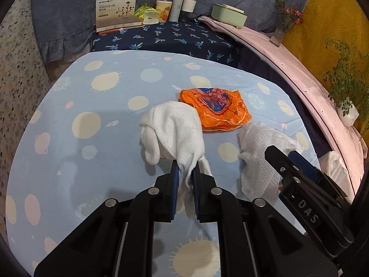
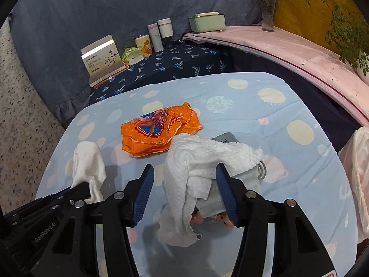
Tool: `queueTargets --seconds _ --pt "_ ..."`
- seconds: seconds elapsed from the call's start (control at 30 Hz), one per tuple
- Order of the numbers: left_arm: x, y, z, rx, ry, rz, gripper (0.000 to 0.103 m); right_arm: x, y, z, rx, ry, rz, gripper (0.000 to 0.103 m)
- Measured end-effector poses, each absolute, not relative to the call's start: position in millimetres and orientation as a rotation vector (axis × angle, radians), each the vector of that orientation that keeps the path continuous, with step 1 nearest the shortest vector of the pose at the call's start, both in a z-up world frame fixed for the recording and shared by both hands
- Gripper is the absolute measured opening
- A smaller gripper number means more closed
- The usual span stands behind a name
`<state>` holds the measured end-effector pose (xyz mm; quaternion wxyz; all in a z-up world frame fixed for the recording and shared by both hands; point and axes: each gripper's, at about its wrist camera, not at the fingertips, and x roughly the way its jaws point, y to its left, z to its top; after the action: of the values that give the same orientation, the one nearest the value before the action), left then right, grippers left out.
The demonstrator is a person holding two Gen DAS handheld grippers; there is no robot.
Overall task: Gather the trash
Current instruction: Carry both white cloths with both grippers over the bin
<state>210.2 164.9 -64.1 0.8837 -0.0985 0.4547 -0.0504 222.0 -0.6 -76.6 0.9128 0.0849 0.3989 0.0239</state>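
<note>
My left gripper [image 1: 184, 173] is shut on a white crumpled tissue [image 1: 173, 131] and holds it just above the light blue tablecloth [image 1: 92, 161]. The same tissue shows in the right wrist view [image 2: 87, 161] at the left. My right gripper [image 2: 184, 184] is open, its jaws on either side of a second white paper towel [image 2: 196, 161] that lies over other small things. This towel shows in the left wrist view [image 1: 260, 157] with the right gripper [image 1: 290, 168] beside it. An orange plastic wrapper [image 1: 216, 108] [image 2: 159, 131] lies on the cloth beyond both.
A white plastic bag [image 2: 355, 173] hangs at the table's right edge. A dark blue patterned table [image 1: 166, 37] behind holds a box [image 1: 115, 9], cups [image 1: 182, 5] and a green tissue box [image 1: 228, 13]. A pink ledge [image 2: 288, 50] with plants [image 2: 346, 23] runs along the right.
</note>
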Motion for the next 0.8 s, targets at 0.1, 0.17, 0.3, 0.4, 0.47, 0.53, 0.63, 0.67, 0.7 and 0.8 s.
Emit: queueTargets --seconds 0.1,0.17,0.3,0.4,0.47,0.53,0.63,0.67,0.7,0.8 --pt "212 166 -68 -0.208 0.952 -0.104 0.011 227 1 -84 0.16 0.838 0.047 0.029" --pt "212 166 -69 -0.207 0.955 -0.105 0.011 227 0 -83 0.163 0.834 0.056 0.015" --pt "207 162 -66 -0.205 0.952 -0.11 0.011 217 -7 -68 0.183 0.797 0.07 0.011" --pt "201 156 -60 -0.202 0.942 -0.122 0.011 206 -12 -48 0.189 0.751 0.075 0.011" --pt "195 149 -53 -0.194 0.93 -0.133 0.011 197 -19 -35 0.199 0.722 0.072 0.011" --pt "190 141 -46 -0.185 0.918 -0.145 0.011 189 -27 -24 0.212 0.699 0.066 0.011" --pt "182 127 -35 -0.167 0.899 -0.167 0.011 176 -42 -10 0.228 0.665 0.044 0.011" --pt "179 122 -31 -0.163 0.893 -0.175 0.011 173 -48 -6 0.234 0.658 0.036 0.011" --pt "176 116 -28 -0.156 0.887 -0.184 0.011 167 -55 -2 0.24 0.65 0.024 0.011" --pt "168 97 -19 -0.13 0.873 -0.214 0.011 153 -74 4 0.255 0.631 -0.007 0.011"
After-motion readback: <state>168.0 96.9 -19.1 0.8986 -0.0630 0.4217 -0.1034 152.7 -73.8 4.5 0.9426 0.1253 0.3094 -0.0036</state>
